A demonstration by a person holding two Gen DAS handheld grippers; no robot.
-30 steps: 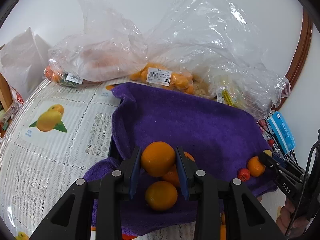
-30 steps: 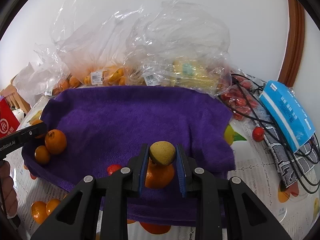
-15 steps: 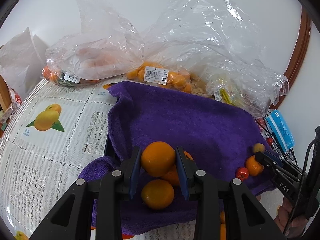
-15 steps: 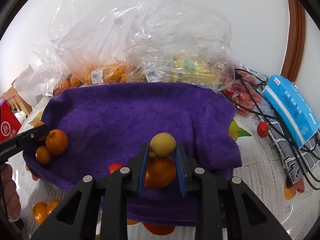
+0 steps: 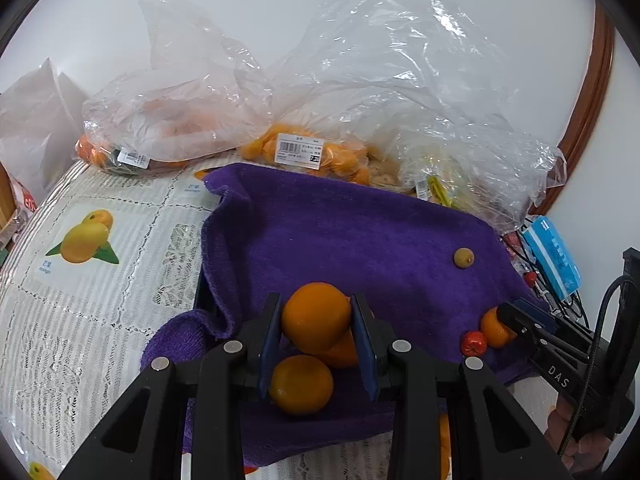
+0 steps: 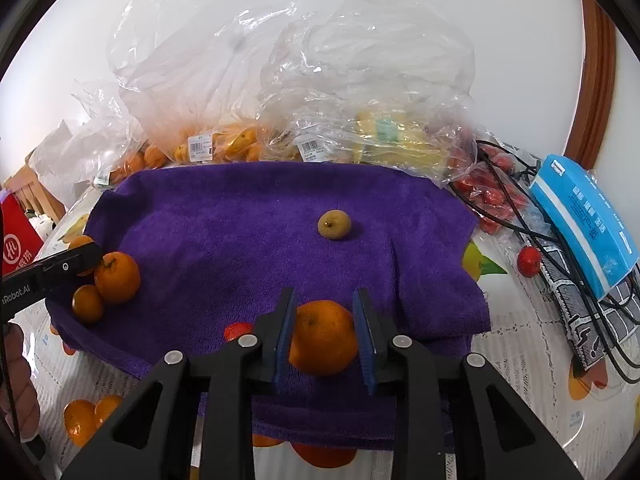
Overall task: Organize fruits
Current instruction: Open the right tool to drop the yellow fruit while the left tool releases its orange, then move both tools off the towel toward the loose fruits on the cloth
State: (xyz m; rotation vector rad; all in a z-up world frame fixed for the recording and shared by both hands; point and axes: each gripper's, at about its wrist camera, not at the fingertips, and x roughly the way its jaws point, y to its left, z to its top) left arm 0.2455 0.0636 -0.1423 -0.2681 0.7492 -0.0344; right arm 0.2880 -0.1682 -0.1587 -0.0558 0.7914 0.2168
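Note:
My left gripper (image 5: 316, 312) is shut on an orange tangerine (image 5: 315, 317), held just above two more tangerines (image 5: 301, 384) on the purple towel (image 5: 360, 240). My right gripper (image 6: 325, 312) is open, its jaws standing either side of a tangerine (image 6: 323, 337) that lies on the towel (image 6: 240, 232). A small yellow-brown round fruit (image 6: 334, 225) lies loose on the towel beyond it; it also shows in the left wrist view (image 5: 463, 258). A small red fruit (image 6: 236, 330) lies just left of the right gripper.
Clear plastic bags of oranges (image 5: 304, 152) and other produce (image 6: 392, 140) line the back against the wall. A blue box (image 6: 584, 220), black cables and red fruits (image 6: 496, 196) lie at the right. The lace tablecloth (image 5: 100, 280) spreads to the left.
My right gripper has opened and let go of the small yellow-brown fruit, which now lies further back on the towel. My left gripper keeps its hold on the tangerine.

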